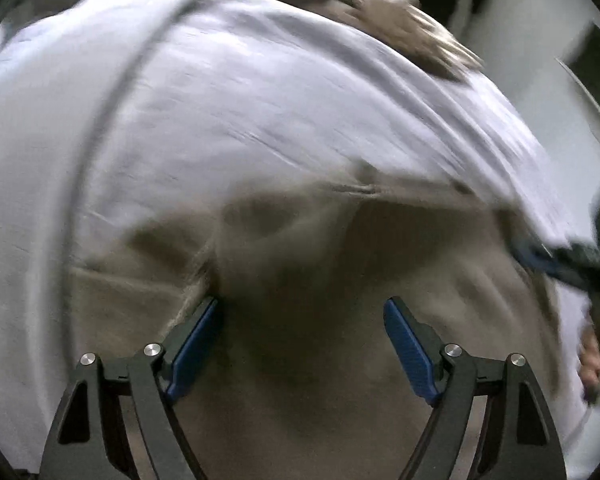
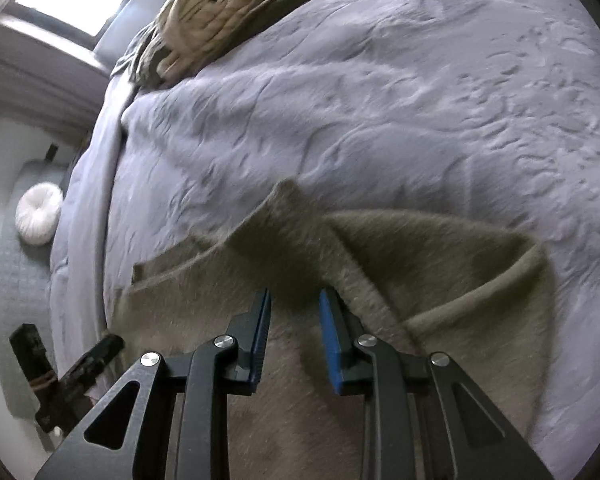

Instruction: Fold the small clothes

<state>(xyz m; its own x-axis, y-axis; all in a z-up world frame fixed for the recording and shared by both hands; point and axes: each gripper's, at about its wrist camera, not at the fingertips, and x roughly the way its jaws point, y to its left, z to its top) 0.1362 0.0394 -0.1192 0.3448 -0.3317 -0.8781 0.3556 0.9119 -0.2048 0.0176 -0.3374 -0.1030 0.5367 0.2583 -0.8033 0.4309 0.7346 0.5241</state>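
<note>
A grey-brown fleece garment (image 2: 440, 280) lies partly folded on a lavender bed cover (image 2: 420, 100). My right gripper (image 2: 296, 294) stands over its near part with the jaws narrow. A raised fold of the cloth sits pinched between the blue pads (image 2: 332, 332), and creases fan out from the tips. The left wrist view is blurred by motion. There my left gripper (image 1: 302, 302) is wide open just above the same garment (image 1: 320, 248), with nothing between its fingers. A hand and dark gripper parts (image 1: 580, 264) show at the right edge of that view.
A heap of beige and cream clothes (image 2: 220, 12) lies at the far side of the bed, also visible as clothes (image 1: 400, 24) in the left view. The bed's edge drops to the floor on the left, where a white round cushion (image 2: 38, 216) lies. Black gear (image 2: 80, 372) sits lower left.
</note>
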